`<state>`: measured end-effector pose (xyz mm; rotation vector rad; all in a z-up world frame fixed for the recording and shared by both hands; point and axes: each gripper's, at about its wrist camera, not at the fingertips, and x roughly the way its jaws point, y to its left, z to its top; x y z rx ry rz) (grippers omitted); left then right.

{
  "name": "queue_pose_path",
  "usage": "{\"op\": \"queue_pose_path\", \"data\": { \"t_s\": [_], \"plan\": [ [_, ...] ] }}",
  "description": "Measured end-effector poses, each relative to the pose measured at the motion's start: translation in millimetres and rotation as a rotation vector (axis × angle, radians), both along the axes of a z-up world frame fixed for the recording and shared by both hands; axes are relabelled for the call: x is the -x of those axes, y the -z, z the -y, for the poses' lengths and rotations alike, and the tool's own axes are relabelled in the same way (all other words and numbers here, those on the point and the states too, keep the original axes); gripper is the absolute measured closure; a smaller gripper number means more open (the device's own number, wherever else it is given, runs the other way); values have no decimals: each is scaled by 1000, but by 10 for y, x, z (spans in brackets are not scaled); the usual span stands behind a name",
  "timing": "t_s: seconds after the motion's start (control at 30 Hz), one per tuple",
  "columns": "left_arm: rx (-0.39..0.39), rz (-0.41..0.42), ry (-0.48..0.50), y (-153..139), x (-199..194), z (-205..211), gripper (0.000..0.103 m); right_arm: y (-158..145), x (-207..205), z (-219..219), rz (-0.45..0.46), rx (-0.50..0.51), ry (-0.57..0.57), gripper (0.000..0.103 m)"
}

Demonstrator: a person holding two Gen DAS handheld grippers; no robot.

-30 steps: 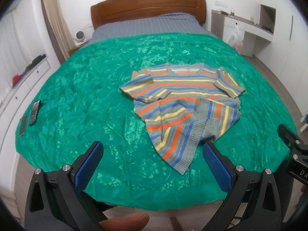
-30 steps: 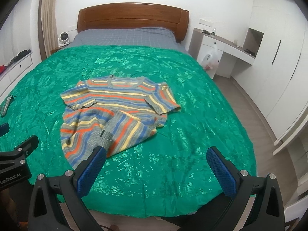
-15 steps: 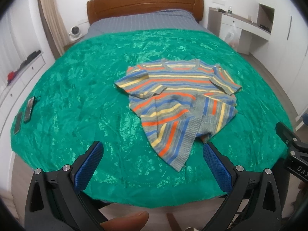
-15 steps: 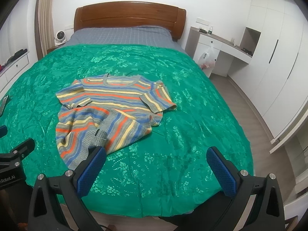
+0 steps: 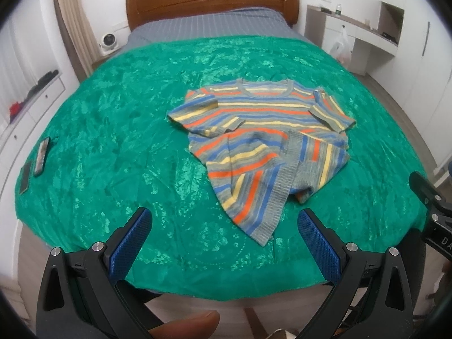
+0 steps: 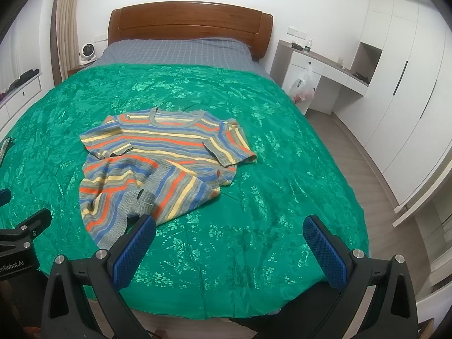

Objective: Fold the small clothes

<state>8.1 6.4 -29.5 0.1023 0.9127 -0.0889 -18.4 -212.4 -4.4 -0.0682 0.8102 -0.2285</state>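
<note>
Striped top (image 5: pixel 262 141) rumpled on bed (image 5: pixel 113 141) | both grippers (image 5: pixel 224 243) (image 6: pixel 230 250) held wide, empty | hem to be flattened first

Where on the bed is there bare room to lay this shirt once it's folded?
Bare green cover lies between the striped shirt and the bed's wardrobe-side edge, and in a strip along the foot edge. In the left wrist view, the window side is open up to two dark devices near that edge.
</note>
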Motion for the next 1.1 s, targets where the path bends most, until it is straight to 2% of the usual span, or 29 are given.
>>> {"op": "queue_pose_path", "data": {
  "t_s": [0.83,1.0,1.1],
  "plan": [
    [10,-22,-13,60,-22,-63,0,45,-8,7,-7,-5,-3,0],
    [91,-99,-78,365,-183,-485,0,101,-21,185,23,-91,-25,0],
    [198,-183,-47,683,-303,-606,1,293,-109,292,19,-150,-53,0]
  ]
}}
